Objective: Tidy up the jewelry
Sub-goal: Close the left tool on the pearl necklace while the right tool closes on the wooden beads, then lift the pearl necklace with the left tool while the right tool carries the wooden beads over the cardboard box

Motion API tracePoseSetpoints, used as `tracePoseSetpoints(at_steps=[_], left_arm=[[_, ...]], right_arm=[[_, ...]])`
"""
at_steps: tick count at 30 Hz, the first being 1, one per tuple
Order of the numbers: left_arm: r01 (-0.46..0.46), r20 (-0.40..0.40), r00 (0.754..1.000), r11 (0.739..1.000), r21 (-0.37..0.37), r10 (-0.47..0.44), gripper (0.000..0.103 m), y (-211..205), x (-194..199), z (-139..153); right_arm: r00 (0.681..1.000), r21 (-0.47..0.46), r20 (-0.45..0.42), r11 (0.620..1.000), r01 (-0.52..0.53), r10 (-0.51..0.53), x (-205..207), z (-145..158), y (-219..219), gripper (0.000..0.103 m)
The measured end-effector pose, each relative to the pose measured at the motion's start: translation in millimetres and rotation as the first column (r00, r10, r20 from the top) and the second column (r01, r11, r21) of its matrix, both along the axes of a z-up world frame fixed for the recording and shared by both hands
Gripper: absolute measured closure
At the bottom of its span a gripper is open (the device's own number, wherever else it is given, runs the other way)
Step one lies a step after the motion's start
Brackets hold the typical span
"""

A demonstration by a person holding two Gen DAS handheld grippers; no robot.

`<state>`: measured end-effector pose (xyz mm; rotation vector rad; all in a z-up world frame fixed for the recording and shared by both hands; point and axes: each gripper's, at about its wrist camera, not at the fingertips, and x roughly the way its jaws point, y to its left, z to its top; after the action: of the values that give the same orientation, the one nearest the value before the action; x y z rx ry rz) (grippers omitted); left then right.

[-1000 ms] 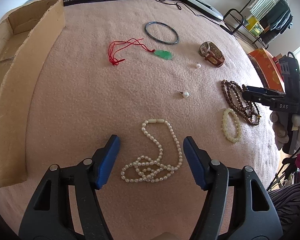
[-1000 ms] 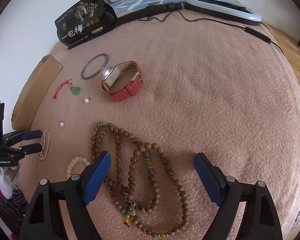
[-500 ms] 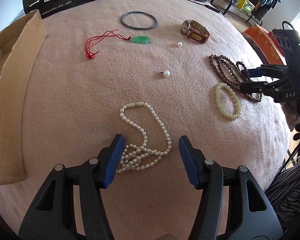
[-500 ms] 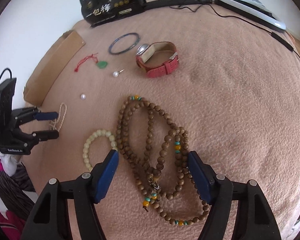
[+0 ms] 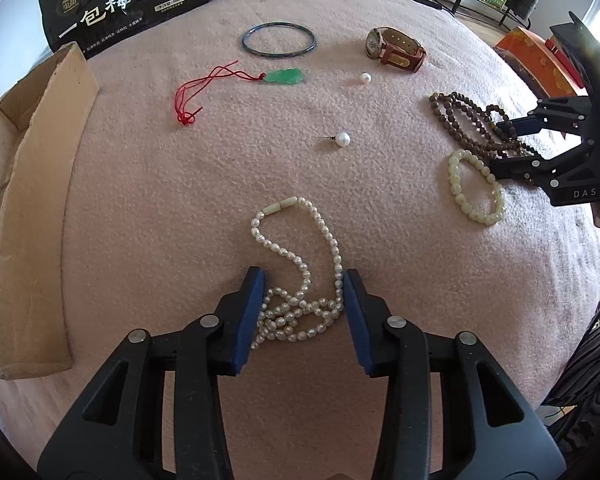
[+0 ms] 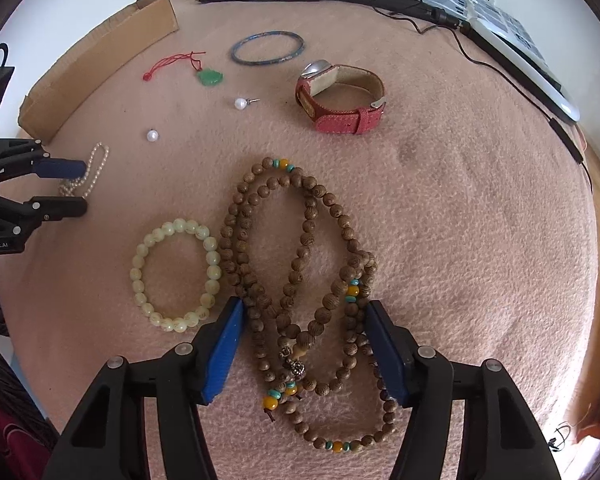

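Jewelry spread over pink fuzzy blanket [image 5: 148,208]. White pearl necklace [image 5: 296,280] heaped near front, bunched end between blue pads of left gripper [image 5: 303,304]; pointed steeply down, jaws just been closing, narrowed, pads flanking the heap, contact hard to confirm. Long brown wooden bead strand [image 6: 300,280] with orange and teal accents coiled beside pale yellow-green bead bracelet [image 6: 176,276]. Right gripper [image 6: 305,344] also aimed steeply down, jaws just been closing, moderately wide, straddling wooden strand's lower loops, left pad touching the beads. Cardboard tray [image 5: 32,208] along blanket's far left edge.
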<state>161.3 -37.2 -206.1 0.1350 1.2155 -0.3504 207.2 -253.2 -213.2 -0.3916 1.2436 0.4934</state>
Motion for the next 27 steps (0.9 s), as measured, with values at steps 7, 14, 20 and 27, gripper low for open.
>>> tracePoseSetpoints(at_steps=[7,14,20,27], left_arm=[[-0.032,0.002,0.999,0.999,-0.006,0.032,0.088,8,3,1],[-0.071,-0.005,0.998,0.997,-0.04,0.07,0.098,15,3,7],[-0.075,0.026,0.997,0.995,-0.068,0.077,0.098,17,-4,22],[-0.099,0.07,0.992,0.987,-0.124,0.108,0.098,24,-4,48]], right_arm=[[0.999,-0.016,0.012,0.999,0.041,-0.041,9,1,0,0.069],[0.997,-0.016,0.027,0.997,0.074,-0.073,9,3,0,0.092],[0.992,0.032,0.032,0.992,0.119,-0.12,-2,12,-16,0.092],[0.981,0.096,0.073,0.98,0.173,-0.18,-13,34,-31,0.092]])
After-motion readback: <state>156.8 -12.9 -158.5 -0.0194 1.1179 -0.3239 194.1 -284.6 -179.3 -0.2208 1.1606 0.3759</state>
